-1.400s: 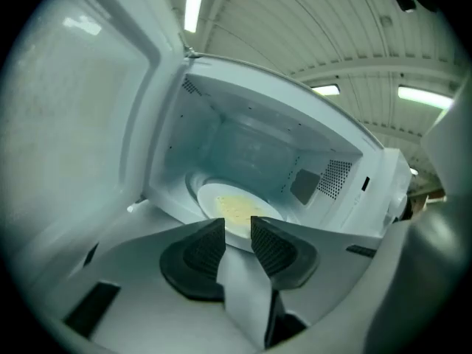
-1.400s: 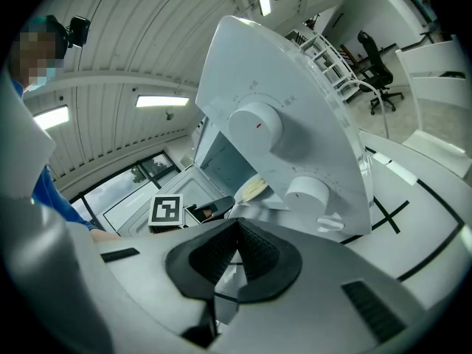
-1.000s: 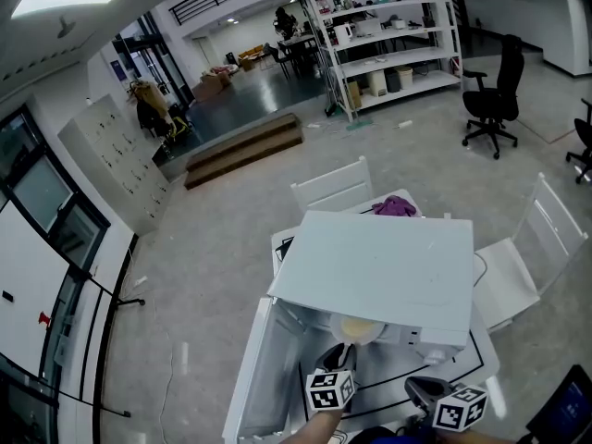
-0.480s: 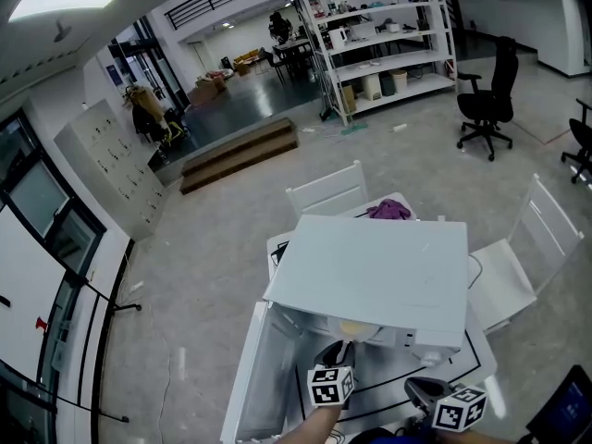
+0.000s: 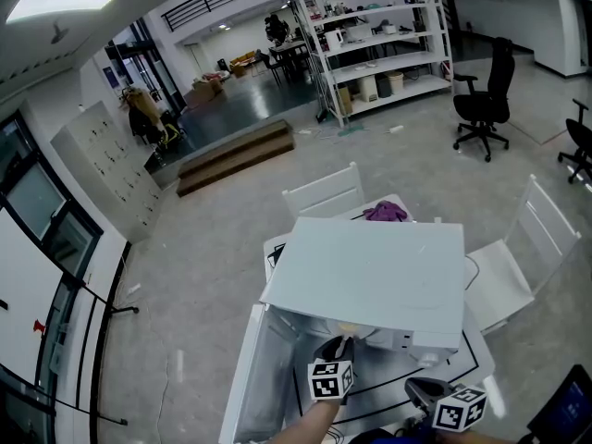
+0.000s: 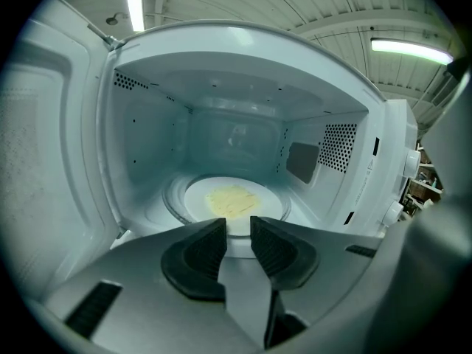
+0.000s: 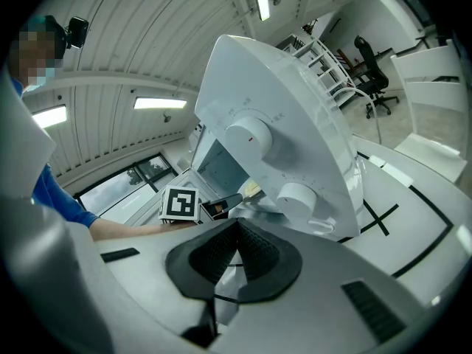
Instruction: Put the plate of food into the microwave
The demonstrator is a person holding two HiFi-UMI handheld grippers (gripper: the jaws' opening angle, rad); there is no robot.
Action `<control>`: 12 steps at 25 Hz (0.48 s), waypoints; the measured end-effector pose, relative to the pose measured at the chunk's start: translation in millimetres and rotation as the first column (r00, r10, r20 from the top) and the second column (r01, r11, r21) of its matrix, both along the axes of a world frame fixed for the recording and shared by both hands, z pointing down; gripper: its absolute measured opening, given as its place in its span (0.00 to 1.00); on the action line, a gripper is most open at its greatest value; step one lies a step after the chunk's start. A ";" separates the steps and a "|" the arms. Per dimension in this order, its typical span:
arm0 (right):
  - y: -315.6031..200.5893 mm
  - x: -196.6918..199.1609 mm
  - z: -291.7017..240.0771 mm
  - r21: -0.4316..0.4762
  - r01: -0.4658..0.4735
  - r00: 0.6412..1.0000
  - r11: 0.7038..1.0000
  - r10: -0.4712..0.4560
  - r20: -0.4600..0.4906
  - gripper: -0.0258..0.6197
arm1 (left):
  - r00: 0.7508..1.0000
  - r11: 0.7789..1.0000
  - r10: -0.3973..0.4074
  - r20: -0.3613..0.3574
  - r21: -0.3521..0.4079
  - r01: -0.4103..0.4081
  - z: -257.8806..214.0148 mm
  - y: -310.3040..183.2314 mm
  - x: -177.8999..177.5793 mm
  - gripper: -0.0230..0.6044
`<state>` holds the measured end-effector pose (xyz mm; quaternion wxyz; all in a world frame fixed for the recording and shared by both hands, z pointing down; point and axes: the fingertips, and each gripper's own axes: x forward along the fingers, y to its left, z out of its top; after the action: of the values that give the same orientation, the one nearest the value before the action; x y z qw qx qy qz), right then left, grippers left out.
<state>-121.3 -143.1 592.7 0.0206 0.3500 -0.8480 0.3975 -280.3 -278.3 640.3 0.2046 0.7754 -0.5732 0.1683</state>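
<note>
Currently the left hand-held gripper clamps the near rim of the plate of food, which sits over the turntable inside the open microwave. The right hand-held gripper is closed on nothing, beside the control panel. We cannot confirm that the plate is fully seated. If we open the jaws while it is tilted or off-centre, it may drop, slide or spill. Pulling back too low could drag the rim forward.
</note>
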 end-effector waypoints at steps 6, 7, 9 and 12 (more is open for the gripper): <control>-0.6 1.2 0.9 0.000 -0.005 1.000 1.000 0.005 0.002 0.04 | 1.000 1.000 0.005 0.012 -0.013 -0.005 1.9 -9.0 0.5 0.21; -0.6 1.4 1.0 0.000 -0.006 1.000 1.000 0.006 0.002 0.04 | 1.000 1.000 0.005 0.013 -0.016 -0.005 1.9 -10.4 0.4 0.21; -0.7 2.0 0.5 0.001 -0.009 1.000 1.000 0.009 0.002 0.04 | 1.000 1.000 0.006 0.016 -0.021 -0.006 1.3 -12.6 0.6 0.21; -1.2 3.0 1.0 0.000 -0.013 1.000 1.000 0.013 0.003 0.04 | 1.000 1.000 0.005 0.018 -0.028 -0.004 2.0 -15.9 1.5 0.21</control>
<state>-118.3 -144.2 593.7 0.0166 0.3548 -0.8458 0.3981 -278.8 -294.2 642.3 0.2097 0.7722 -0.5710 0.1839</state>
